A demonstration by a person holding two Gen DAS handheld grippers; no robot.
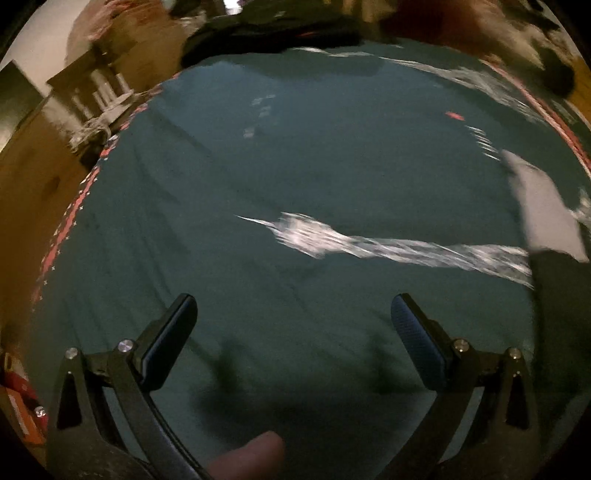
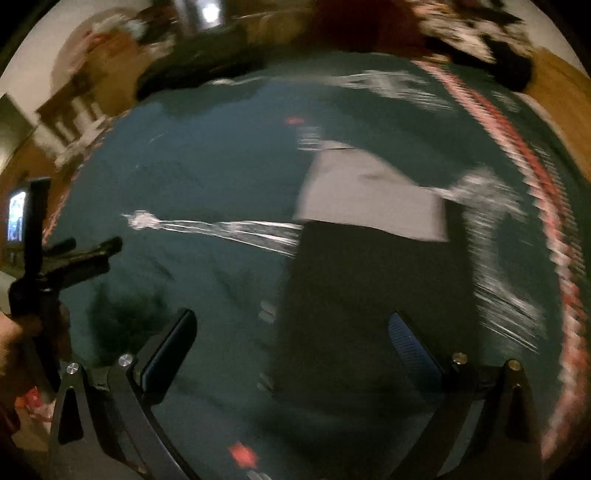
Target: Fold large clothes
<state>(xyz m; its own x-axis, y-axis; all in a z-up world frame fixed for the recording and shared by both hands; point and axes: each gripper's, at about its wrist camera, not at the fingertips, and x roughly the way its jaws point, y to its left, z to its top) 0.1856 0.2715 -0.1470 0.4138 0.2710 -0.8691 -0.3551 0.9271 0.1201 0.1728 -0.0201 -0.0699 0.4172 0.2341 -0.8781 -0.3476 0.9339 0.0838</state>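
A large dark teal cloth point(image 1: 258, 184) with white printed marks and a red patterned border lies spread flat and fills both views point(image 2: 207, 177). On it lies a folded garment, dark with a grey part point(image 2: 369, 199); its grey part shows at the right edge of the left wrist view point(image 1: 543, 210). My left gripper point(image 1: 293, 306) is open and empty above the teal cloth. My right gripper point(image 2: 291, 325) is open and empty above the near edge of the dark garment. The left gripper also shows at the left of the right wrist view point(image 2: 92, 251). Both views are motion-blurred.
Wooden floor point(image 1: 33, 177) surrounds the cloth. A dark pile of clothes point(image 1: 273, 29) lies at the far edge. A black and white patterned item point(image 2: 476, 33) lies at the far right. Furniture legs point(image 1: 99, 92) stand at the far left.
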